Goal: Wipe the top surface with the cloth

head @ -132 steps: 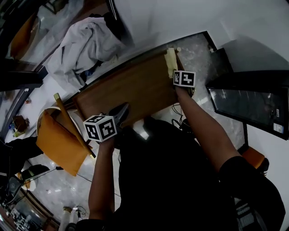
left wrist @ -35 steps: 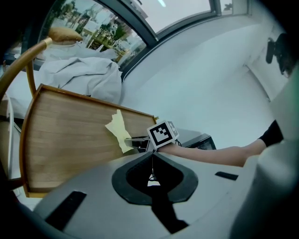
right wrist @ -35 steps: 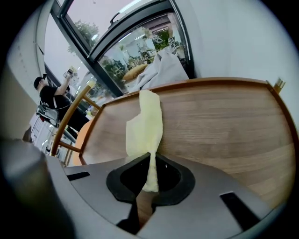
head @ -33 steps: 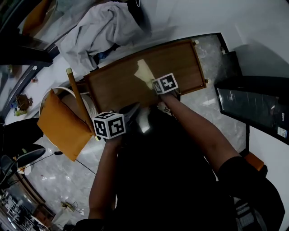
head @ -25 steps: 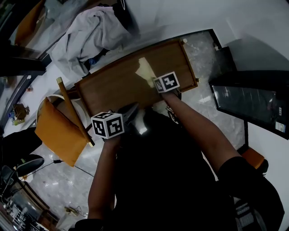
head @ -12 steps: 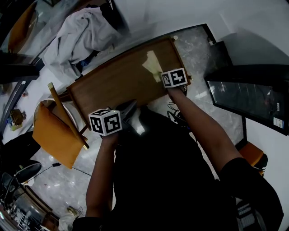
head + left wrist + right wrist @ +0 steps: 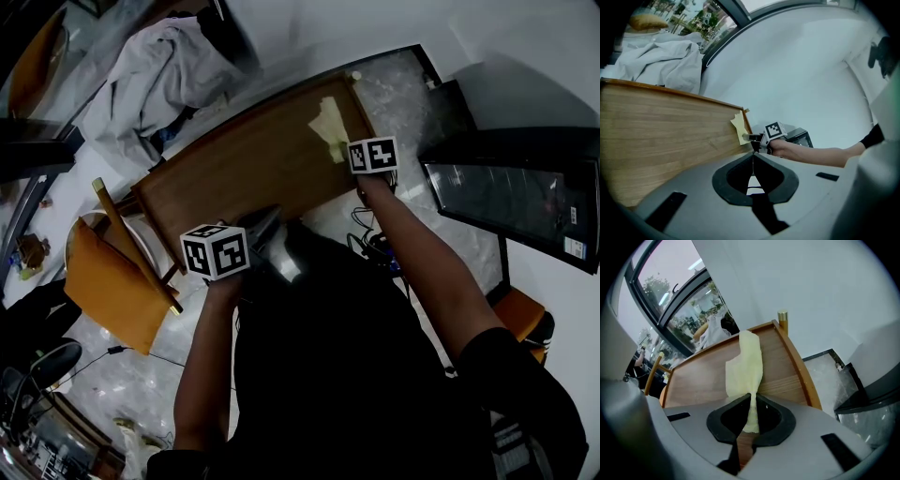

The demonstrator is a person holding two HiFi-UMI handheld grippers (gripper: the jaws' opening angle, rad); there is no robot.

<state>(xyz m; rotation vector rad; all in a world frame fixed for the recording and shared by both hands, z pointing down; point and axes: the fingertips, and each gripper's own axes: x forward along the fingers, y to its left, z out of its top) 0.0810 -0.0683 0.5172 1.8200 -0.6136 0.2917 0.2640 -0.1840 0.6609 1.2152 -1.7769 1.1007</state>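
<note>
In the head view, the cloth [image 7: 330,122] lies on the right end of the wooden top [image 7: 234,183], with the right gripper [image 7: 349,153] at its near end. The left gripper [image 7: 265,228] hangs by the near edge, well apart from the cloth. In the left gripper view, that claw [image 7: 753,158] is clenched on nothing, and the cloth [image 7: 739,127] sits far off to the right. In the right gripper view, the claw [image 7: 751,401] grips the cloth [image 7: 745,364], whose long axis runs straight away toward the far rim. Most of the bare wood [image 7: 698,376] lies to the left, so we judge the coming stroke goes that way. We see no container.
</note>
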